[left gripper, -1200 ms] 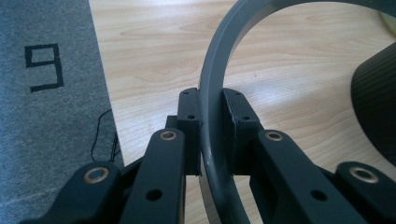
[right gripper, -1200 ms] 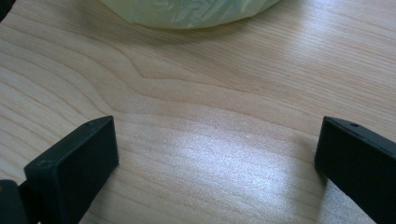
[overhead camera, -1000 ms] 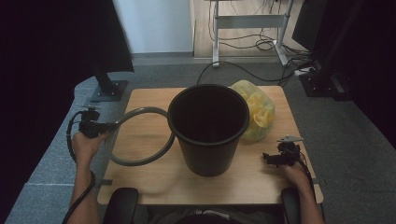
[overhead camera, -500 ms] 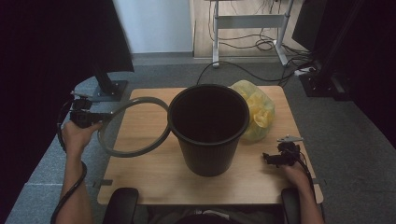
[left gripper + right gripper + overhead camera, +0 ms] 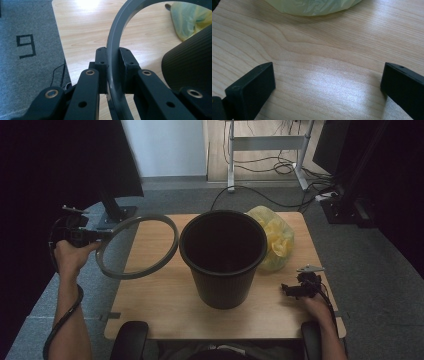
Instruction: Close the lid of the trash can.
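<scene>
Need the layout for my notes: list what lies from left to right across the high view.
left tool → grey ring → black bin → yellow bag → right tool

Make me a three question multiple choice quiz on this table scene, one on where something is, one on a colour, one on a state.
1. Where is the yellow plastic bag?
A. inside the bin
B. on the table right of the bin
C. on the floor

2. What colour is the bin?
A. black
B. white
C. red

3. What is the left hand-held gripper doing?
A. open over the bag
B. lying on the table
C. shut on the grey ring

Answers: 1 B, the bag lies against the bin's right side in the high view. 2 A, its ribbed wall and inside are black. 3 C, the left gripper view shows both jaws pressing the ring's band.
</scene>
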`<act>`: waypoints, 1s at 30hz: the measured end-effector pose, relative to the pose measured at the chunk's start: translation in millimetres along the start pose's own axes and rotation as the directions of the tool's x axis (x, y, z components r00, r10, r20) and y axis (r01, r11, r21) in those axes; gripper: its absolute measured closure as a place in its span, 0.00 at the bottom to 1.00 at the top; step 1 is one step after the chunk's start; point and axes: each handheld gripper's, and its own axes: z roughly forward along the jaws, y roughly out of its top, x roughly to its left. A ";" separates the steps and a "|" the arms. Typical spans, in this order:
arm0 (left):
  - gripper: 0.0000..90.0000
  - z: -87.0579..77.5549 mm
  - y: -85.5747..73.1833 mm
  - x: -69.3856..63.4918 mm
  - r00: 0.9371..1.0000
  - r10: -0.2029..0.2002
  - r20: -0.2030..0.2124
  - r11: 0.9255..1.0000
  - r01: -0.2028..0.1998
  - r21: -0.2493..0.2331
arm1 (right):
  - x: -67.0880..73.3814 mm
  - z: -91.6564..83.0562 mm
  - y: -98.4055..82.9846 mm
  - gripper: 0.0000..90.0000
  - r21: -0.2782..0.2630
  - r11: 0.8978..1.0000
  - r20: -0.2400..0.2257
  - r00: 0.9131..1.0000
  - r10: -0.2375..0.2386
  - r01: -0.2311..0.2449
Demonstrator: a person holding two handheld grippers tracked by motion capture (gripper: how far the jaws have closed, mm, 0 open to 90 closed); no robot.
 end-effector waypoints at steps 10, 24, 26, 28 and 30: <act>0.87 -16.1 17.9 -12.2 1.000 0.026 0.011 0.999 -0.026 -0.025 | 0.0 0.0 0.0 0.00 0.000 1.000 0.000 1.000 0.000 0.000; 0.87 2.2 39.2 -49.6 0.994 0.097 0.052 0.995 -0.096 -0.022 | 0.0 0.0 0.0 0.00 0.000 1.000 0.000 1.000 0.000 0.000; 0.87 6.5 41.9 -54.7 0.993 0.106 0.059 0.994 -0.105 -0.019 | 0.0 0.0 0.0 0.00 0.000 1.000 0.000 1.000 0.000 0.000; 0.87 10.2 44.6 -59.7 0.991 0.114 0.064 0.993 -0.114 -0.014 | 0.0 0.0 0.0 0.00 0.000 1.000 0.000 1.000 0.000 0.000; 0.87 13.5 47.3 -64.5 0.990 0.121 0.070 0.993 -0.120 -0.012 | 0.0 0.0 0.0 0.00 0.000 1.000 0.000 1.000 0.000 0.000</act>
